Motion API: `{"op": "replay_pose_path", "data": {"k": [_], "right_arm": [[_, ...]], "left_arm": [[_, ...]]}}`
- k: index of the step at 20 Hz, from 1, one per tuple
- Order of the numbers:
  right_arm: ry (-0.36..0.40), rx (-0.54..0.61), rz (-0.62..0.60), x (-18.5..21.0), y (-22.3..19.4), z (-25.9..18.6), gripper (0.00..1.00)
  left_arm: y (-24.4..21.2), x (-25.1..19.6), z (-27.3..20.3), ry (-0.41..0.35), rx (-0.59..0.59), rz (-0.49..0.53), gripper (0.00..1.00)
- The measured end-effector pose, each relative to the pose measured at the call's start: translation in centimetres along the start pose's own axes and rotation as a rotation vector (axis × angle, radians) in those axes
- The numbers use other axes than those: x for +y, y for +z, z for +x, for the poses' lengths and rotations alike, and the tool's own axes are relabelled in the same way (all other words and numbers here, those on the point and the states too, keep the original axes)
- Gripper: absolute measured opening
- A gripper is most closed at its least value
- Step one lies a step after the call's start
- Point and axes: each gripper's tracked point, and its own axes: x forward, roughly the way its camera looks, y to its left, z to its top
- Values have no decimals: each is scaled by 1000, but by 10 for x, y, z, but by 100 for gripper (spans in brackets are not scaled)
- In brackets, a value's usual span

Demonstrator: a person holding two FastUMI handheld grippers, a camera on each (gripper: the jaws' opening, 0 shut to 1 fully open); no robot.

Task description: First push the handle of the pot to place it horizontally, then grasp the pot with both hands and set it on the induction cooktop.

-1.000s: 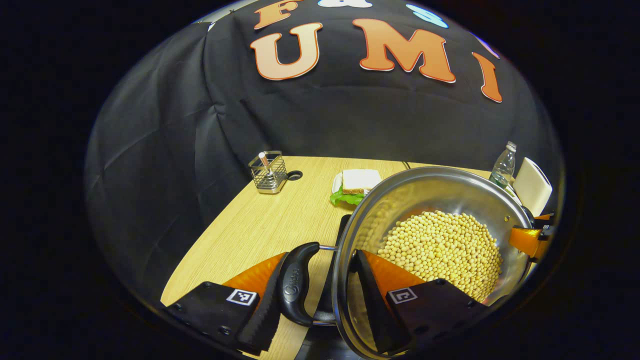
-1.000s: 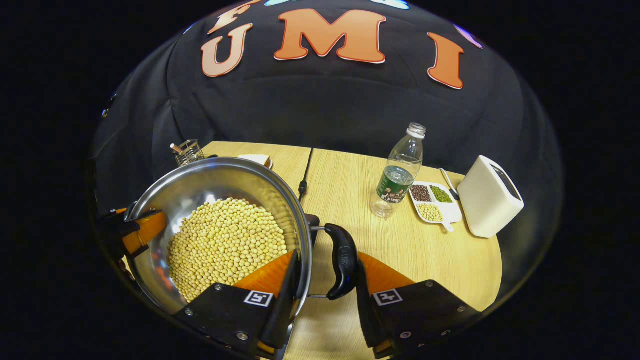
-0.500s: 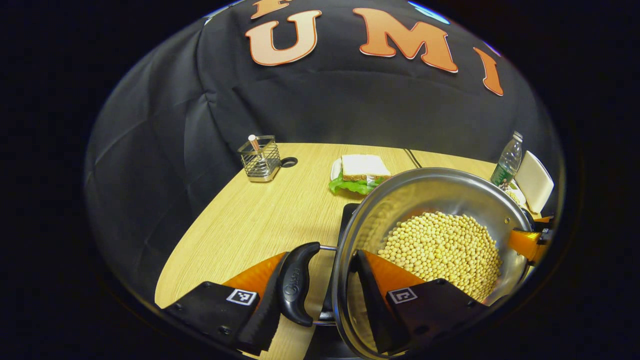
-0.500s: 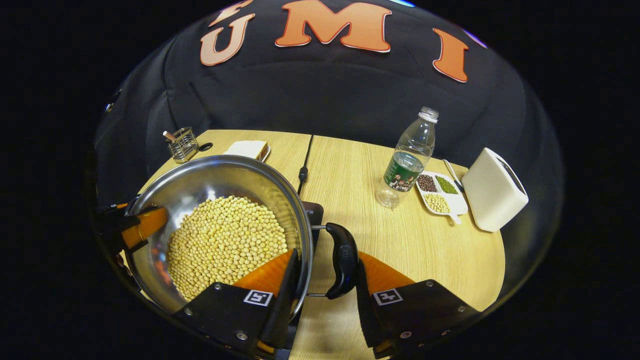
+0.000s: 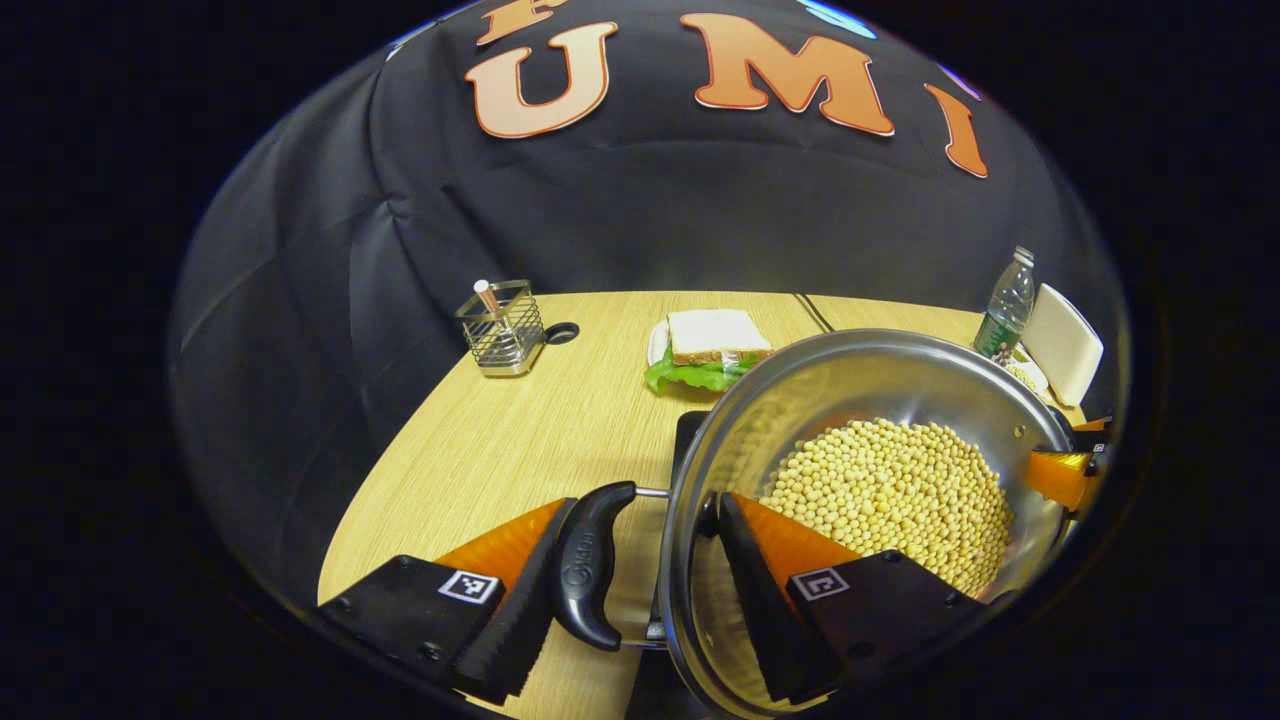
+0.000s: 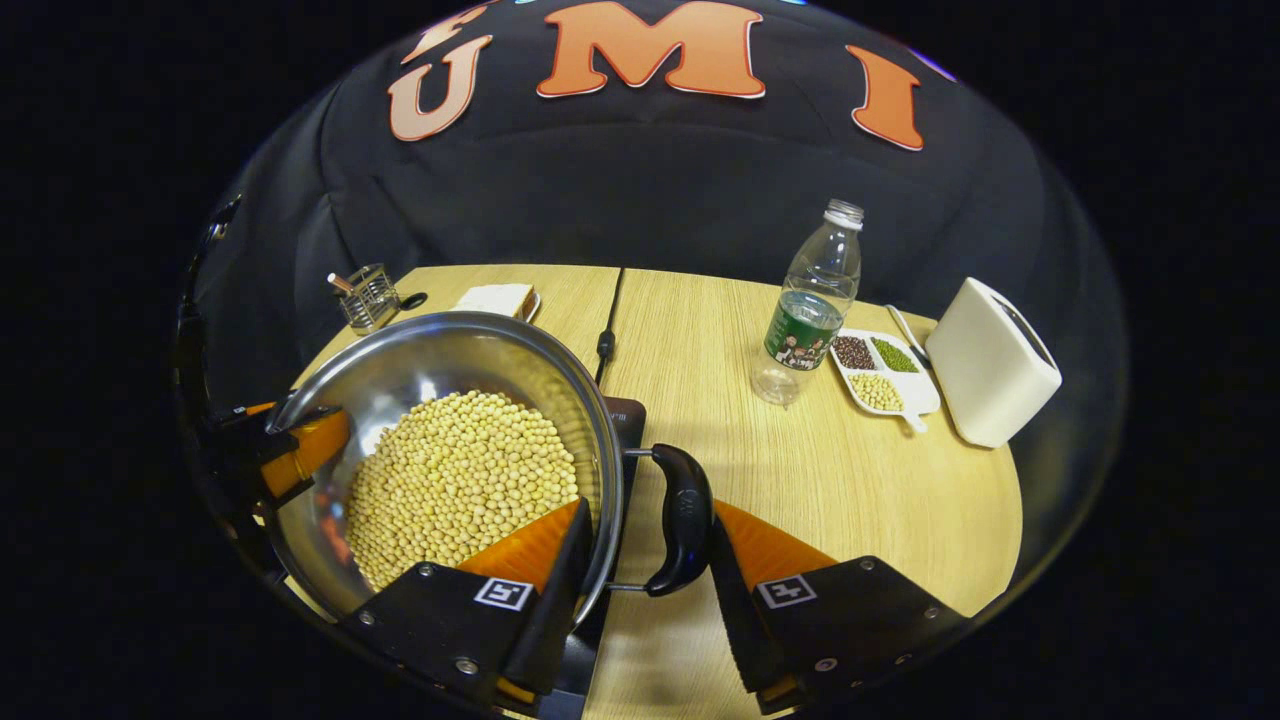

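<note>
1. Pot (image 5: 870,390) of shiny rounded steel, heaped with small pale round beans (image 5: 890,490), sits right of centre in the left gripper view, above the wooden table (image 5: 520,440). A dark flat cooktop (image 5: 688,432) edge peeks out just beneath its rim.
2. Left tool (image 5: 640,590) straddles the pot's curved black plastic side handle (image 5: 588,565) and rim: one finger lies outside the handle, the other inside the pot wall. Both appear to press, gripping the handle and rim.
3. Farther back stand a wire mesh holder (image 5: 502,330) and a sandwich (image 5: 712,345) with lettuce on a plate. Compared with half a second ago, the left tool's outer finger sits slightly lower in this view.
4. In the right gripper view, the right tool (image 6: 645,600) clamps the opposite black handle (image 6: 682,520) and rim the same way.
5. Across the pot, the left tool grips the far rim.
6. A clear plastic bottle (image 6: 812,300), a divided tray of beans (image 6: 882,375) and a smooth white box (image 6: 990,362) rest on the table's right side. They now sit a touch higher in this view than before.
</note>
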Motion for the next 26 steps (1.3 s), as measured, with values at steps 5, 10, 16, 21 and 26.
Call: {"op": "replay_pose_path", "data": {"k": [5, 10, 16, 21, 26], "right_arm": [[-19, -187, -45, -15, 39, -46, 71], [-20, -415, -50, -36, 86, -133, 74], [-51, -679, -32, -86, 122, -242, 83], [-18, -824, -38, -124, 118, -302, 85], [-50, -965, -87, -160, 125, -341, 86]], "left_arm": [[47, 6, -38, 85, -130, 34, 82], [114, -12, -105, 81, -312, -20, 95], [194, -52, -212, -6, -576, -98, 96], [219, -90, -289, -91, -751, -139, 96], [235, -99, -345, -94, -870, -147, 97]]}}
